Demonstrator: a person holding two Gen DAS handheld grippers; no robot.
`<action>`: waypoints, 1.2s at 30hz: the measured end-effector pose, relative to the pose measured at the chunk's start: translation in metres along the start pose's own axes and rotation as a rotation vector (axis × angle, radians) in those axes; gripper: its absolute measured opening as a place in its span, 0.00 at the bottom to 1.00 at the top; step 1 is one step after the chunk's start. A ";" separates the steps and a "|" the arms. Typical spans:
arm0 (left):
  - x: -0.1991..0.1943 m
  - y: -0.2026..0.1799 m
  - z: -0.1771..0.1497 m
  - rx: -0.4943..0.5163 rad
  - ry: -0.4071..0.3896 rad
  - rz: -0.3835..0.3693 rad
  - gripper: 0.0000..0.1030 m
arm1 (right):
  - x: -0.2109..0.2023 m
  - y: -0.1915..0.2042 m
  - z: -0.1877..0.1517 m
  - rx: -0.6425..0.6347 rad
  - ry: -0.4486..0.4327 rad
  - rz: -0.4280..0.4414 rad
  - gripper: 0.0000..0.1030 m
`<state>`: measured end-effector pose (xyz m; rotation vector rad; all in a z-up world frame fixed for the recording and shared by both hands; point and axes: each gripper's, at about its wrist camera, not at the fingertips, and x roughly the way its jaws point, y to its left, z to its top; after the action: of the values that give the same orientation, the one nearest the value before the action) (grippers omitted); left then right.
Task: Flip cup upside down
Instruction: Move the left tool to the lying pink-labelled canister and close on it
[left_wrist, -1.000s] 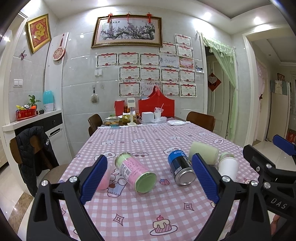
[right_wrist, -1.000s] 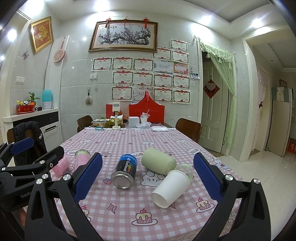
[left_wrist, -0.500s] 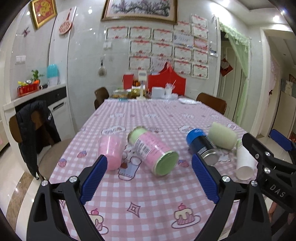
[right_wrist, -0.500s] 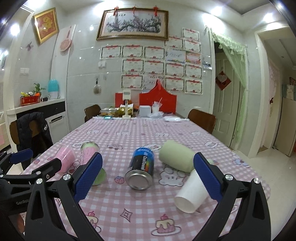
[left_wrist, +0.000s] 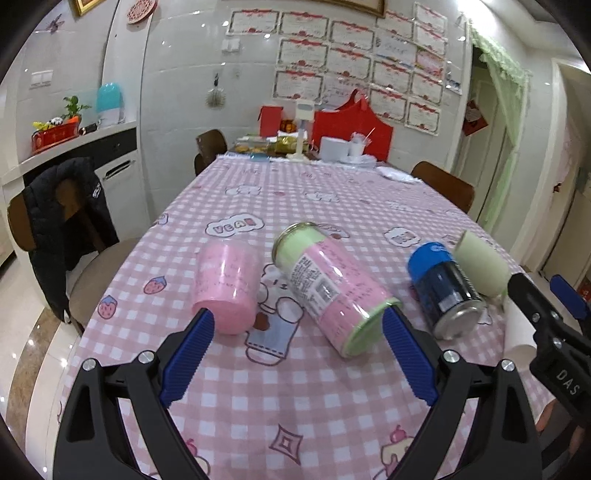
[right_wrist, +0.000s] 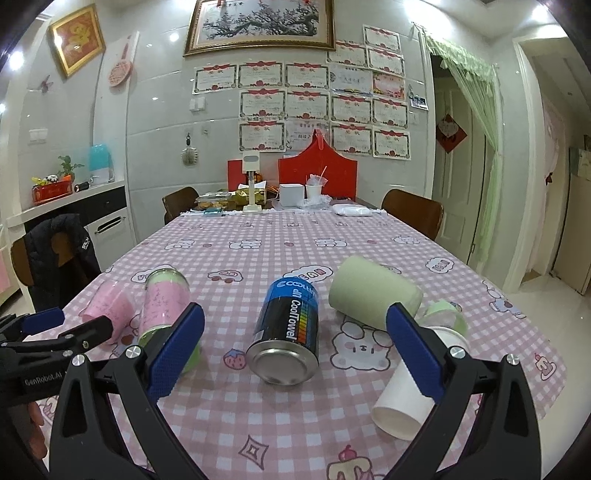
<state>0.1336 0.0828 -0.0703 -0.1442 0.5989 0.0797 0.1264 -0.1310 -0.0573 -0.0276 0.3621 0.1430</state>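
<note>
Several cups and cans lie on their sides on the pink checked tablecloth. A pink cup (left_wrist: 227, 286) lies at the left, just beyond my left gripper (left_wrist: 297, 354), which is open and empty. A pink-and-green can (left_wrist: 332, 284) lies beside it. A white paper cup (right_wrist: 410, 387) lies at the right, partly behind the right finger of my right gripper (right_wrist: 295, 356), which is open and empty. A pale green cup (right_wrist: 373, 295) lies behind the white cup. A blue and black can (right_wrist: 290, 332) lies between my right fingers.
The table's near edge is close below both grippers. A chair with a black jacket (left_wrist: 62, 221) stands at the left. Boxes, cups and a red stand (right_wrist: 317, 173) crowd the far end of the table. Brown chairs (right_wrist: 413, 212) stand at the far sides.
Both grippers have moved left and tilted down toward the table. The pink cup and the pink-and-green can now sit centered before my left gripper. No object has moved.
</note>
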 end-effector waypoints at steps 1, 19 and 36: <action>0.003 -0.001 0.002 -0.003 0.007 -0.004 0.88 | 0.003 0.000 0.000 0.003 0.005 -0.001 0.92; 0.100 -0.058 0.018 0.040 0.197 0.020 0.88 | 0.028 -0.047 -0.004 0.106 0.054 -0.063 0.92; 0.079 -0.053 0.002 0.123 0.187 -0.096 0.71 | 0.029 -0.055 -0.009 0.153 0.152 -0.037 0.92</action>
<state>0.2054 0.0334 -0.1077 -0.0614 0.7809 -0.0642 0.1583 -0.1814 -0.0761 0.1059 0.5234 0.0762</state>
